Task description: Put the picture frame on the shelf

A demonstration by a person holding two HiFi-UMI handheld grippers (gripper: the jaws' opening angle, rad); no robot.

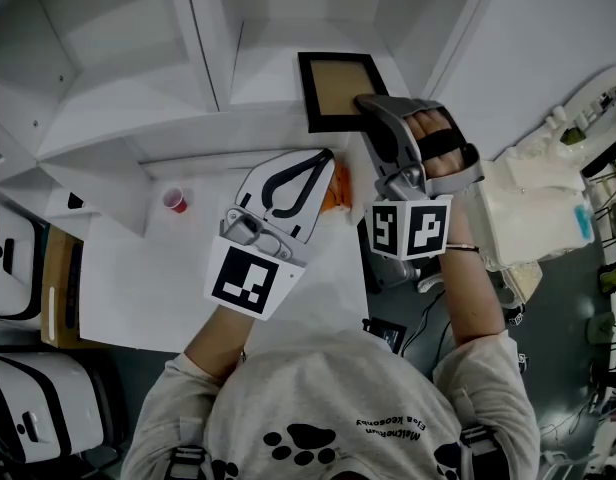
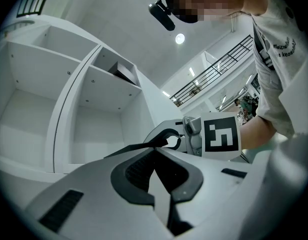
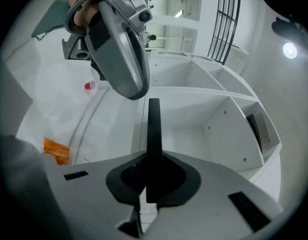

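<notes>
The picture frame [image 1: 340, 88], black with a tan panel, hangs in front of the white shelf [image 1: 138, 108], over one of its compartments. My right gripper [image 1: 368, 105] is shut on the frame's near right edge. In the right gripper view the frame [image 3: 154, 129] stands edge-on between the jaws, with the shelf's compartments [image 3: 194, 124] beyond it. My left gripper [image 1: 324, 159] is shut on nothing, just left of and below the frame. In the left gripper view the right gripper's marker cube [image 2: 221, 136] shows ahead, the frame [image 2: 129, 149] a thin dark line.
A small red cup [image 1: 175, 200] stands on the white table [image 1: 138, 288], and an orange thing [image 1: 335, 194] lies by the left gripper. White cases [image 1: 13, 268] are at the far left. Cluttered equipment [image 1: 548, 198] fills the right side.
</notes>
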